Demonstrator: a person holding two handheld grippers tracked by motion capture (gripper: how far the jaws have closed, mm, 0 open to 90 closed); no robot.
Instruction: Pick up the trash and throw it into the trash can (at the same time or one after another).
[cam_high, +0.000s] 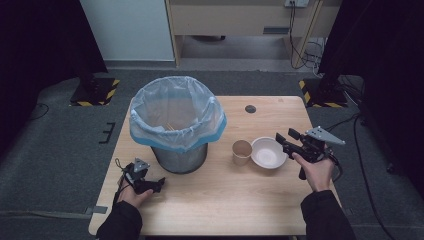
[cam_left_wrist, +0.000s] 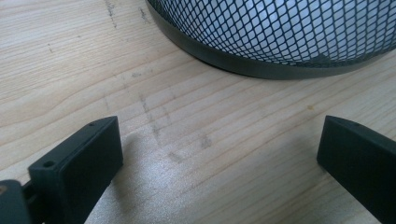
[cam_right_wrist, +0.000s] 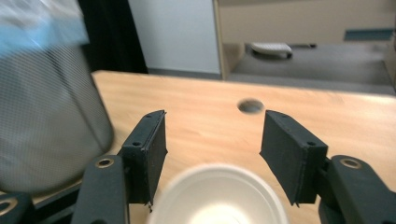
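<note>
A wooden table carries a mesh bin lined with a pale blue bag. To the bin's right a white bowl sits touching a small paper cup. The right gripper hangs just beside the bowl's right rim, jaws spread apart with nothing clamped. The left gripper rests low on the table near the bin's base, jaws wide and empty.

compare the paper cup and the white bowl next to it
The paper cup is brown, narrow and tall; the white bowl is wide and shallow. The bowl lies nearest the right tool, the cup nearer the bin. Both stand upright and look empty.
</note>
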